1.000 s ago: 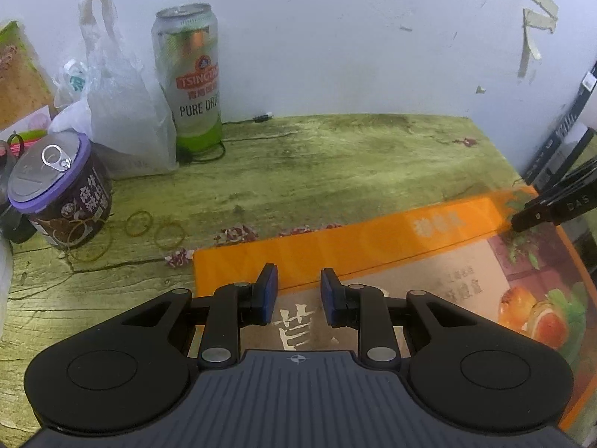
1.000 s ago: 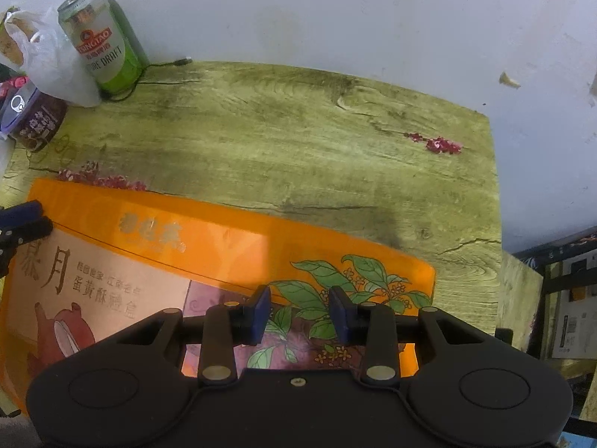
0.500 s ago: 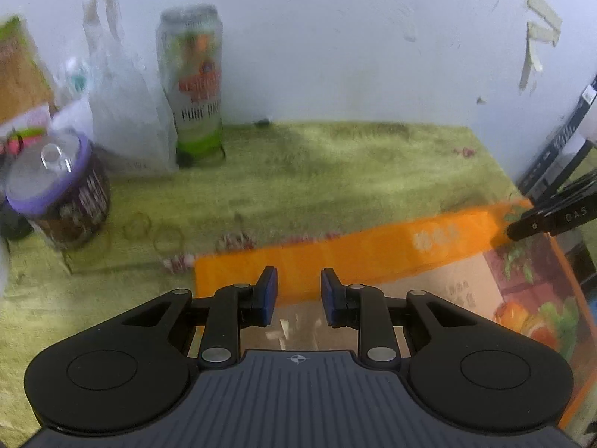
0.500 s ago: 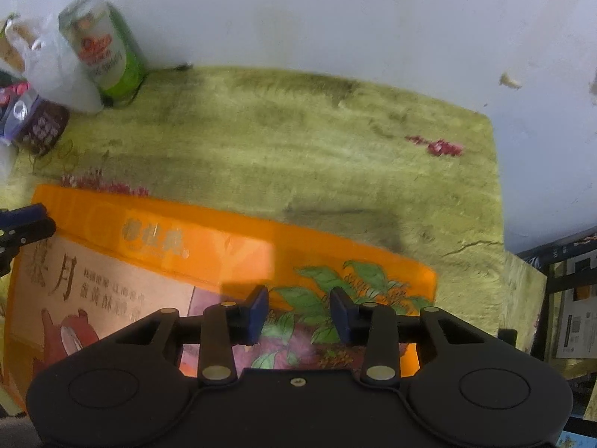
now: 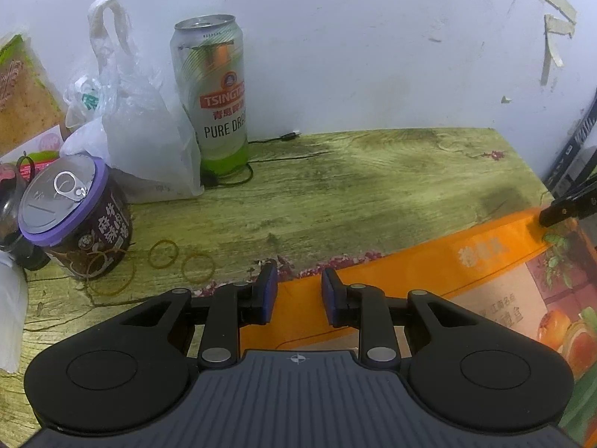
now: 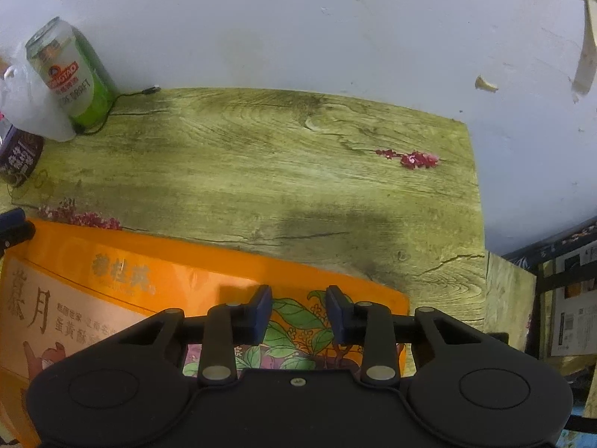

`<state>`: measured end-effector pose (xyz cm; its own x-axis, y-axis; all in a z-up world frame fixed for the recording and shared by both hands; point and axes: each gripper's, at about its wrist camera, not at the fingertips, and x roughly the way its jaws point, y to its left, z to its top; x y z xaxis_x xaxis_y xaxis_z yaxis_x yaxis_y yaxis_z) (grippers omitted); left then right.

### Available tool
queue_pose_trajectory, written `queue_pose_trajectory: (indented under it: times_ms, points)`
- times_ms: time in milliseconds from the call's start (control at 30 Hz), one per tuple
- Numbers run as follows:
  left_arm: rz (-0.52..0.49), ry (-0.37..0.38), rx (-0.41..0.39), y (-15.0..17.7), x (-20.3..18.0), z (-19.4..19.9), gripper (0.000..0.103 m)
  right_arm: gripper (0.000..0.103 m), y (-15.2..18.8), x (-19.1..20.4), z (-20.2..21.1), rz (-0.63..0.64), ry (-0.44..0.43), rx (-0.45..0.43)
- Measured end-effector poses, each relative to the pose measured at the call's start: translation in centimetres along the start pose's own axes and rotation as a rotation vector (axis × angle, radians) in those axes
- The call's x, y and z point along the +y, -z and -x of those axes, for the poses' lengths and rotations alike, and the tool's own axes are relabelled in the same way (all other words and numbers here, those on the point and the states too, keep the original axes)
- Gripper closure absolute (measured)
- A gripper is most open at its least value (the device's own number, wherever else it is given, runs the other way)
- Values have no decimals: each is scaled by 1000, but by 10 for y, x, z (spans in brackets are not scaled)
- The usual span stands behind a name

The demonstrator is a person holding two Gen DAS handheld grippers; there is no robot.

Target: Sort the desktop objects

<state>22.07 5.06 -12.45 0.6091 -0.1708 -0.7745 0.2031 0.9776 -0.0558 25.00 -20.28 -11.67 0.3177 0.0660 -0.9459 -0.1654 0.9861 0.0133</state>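
Beer can (image 5: 216, 93), upper left of left wrist view: "TSINGTAO", "PURE DRAFT", ends cut off at the can's curve.
Orange box (image 6: 130, 280), lower left of right wrist view: "月", "蛋黃酥".
Purple-lidded tin (image 5: 74, 216): Chinese characters, possibly unreadable.

Beer can (image 5: 214, 89) behind bag (image 5: 138, 123), right of tin (image 5: 74, 216)

- box (image 5: 485, 257) – orange, beige panel, green leaves, citrus print
- table (image 6: 261, 171) – yellow-green wood grain, dark cracks
- beer can (image 5: 214, 89) – silver top, green base, red band with white lettering
- tin (image 5: 80, 220) – dark brown, purple rim, silver lid
- plastic bag (image 5: 138, 123) – translucent white
- rubber bands (image 5: 197, 267) – tan
- wall (image 6: 298, 30) – white, scuffed
- fingertips (image 5: 269, 291) – blue pads, black arms
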Motion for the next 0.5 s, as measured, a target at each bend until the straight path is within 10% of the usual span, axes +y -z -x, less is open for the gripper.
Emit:
queue_pose_trajectory:
  times_ms: [500]
  points:
    - [-30, -2, 18, 14, 0, 14, 77, 73, 19, -23, 9, -63, 27, 11]
